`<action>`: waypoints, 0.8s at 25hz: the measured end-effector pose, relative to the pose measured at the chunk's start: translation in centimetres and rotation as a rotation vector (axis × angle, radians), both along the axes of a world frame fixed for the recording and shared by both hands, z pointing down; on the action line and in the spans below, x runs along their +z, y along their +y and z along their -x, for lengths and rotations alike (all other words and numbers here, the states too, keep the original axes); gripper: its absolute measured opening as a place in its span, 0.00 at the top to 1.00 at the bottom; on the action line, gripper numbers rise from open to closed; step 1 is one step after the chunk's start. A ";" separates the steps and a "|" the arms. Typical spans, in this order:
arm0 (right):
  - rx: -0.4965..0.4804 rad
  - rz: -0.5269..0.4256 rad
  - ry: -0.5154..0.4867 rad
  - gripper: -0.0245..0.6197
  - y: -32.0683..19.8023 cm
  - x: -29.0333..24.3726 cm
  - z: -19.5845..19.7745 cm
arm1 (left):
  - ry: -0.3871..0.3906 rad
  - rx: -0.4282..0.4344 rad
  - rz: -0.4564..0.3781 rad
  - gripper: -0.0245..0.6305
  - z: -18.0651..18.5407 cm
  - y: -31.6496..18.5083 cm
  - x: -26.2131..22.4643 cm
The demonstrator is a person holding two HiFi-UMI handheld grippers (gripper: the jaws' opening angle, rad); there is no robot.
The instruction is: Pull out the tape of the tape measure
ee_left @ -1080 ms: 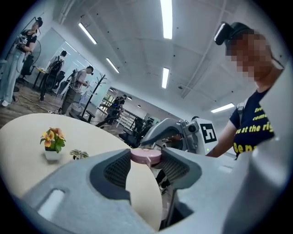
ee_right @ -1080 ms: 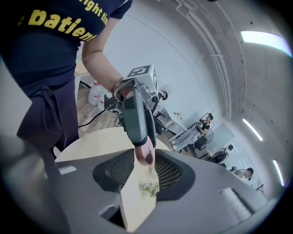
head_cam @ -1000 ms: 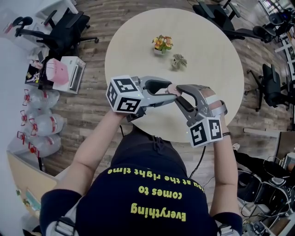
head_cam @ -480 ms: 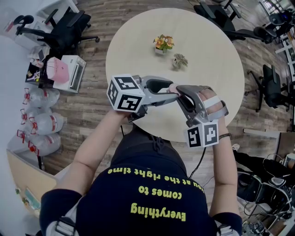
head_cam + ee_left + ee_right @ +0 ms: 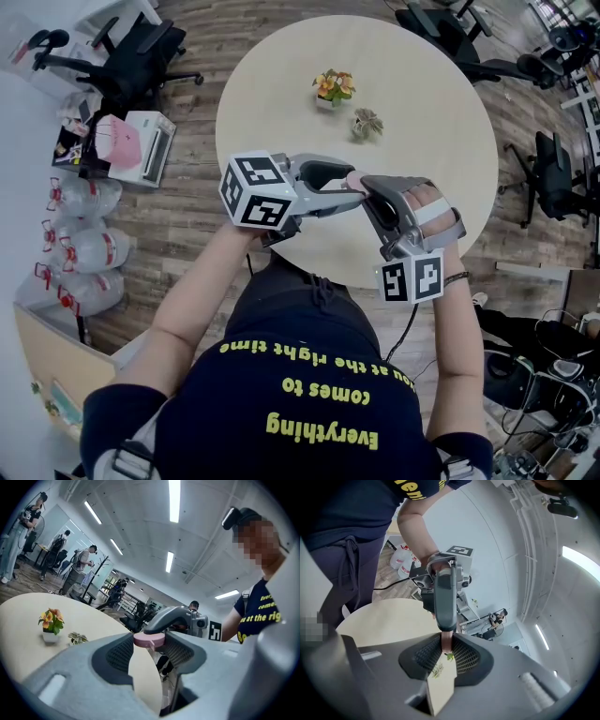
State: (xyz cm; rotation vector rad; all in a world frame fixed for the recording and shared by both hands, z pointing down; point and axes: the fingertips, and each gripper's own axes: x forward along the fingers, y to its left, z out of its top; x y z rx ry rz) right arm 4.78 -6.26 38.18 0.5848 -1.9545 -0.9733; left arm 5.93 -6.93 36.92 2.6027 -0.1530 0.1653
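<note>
A small round pink tape measure [image 5: 149, 639] sits between the ribbed pads of my left gripper [image 5: 149, 642], which is shut on it above the near edge of the round table [image 5: 441, 112]. My right gripper [image 5: 362, 185] meets it tip to tip from the right. In the right gripper view its jaws have just been closing, and the pads [image 5: 461, 656] now pinch a narrow pink tab [image 5: 446, 641] of the tape measure. Behind the tab a finger [image 5: 444, 597] of the left gripper stands upright. In the head view the pink case [image 5: 353, 177] barely shows between the tips.
On the table's far side stand a small pot of orange flowers [image 5: 331, 89] and a tiny green plant [image 5: 366, 123]. Office chairs [image 5: 122, 61] ring the table. A white printer [image 5: 141, 148] and several water bottles [image 5: 80, 253] are on the floor at left.
The right gripper has rolled a little, and its marker cube has swung lower and slightly left. The left gripper and the tape measure have stayed put.
</note>
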 end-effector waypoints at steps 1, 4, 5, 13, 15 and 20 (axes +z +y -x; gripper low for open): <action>0.012 0.000 -0.012 0.83 -0.1 -0.2 -0.3 | 0.005 -0.011 -0.013 0.63 0.0 -0.1 -0.1; 0.052 -0.007 -0.040 0.83 -0.7 -0.6 -1.2 | 0.025 -0.042 -0.016 0.63 0.3 -0.4 -0.2; 0.062 -0.010 -0.045 0.83 -0.7 -0.7 -1.3 | 0.036 -0.047 -0.006 0.64 0.5 -0.4 -0.2; 0.079 -0.021 -0.052 0.83 -1.1 -0.8 -2.2 | 0.076 -0.043 0.012 0.79 0.2 -0.5 -0.6; 0.078 -0.021 -0.052 0.83 -1.2 -0.8 -2.3 | 0.079 -0.041 0.004 0.84 0.0 -0.6 -0.8; 0.083 -0.021 -0.057 0.83 -1.4 -0.8 -2.3 | 0.079 -0.046 -0.003 0.95 0.2 -0.8 -0.7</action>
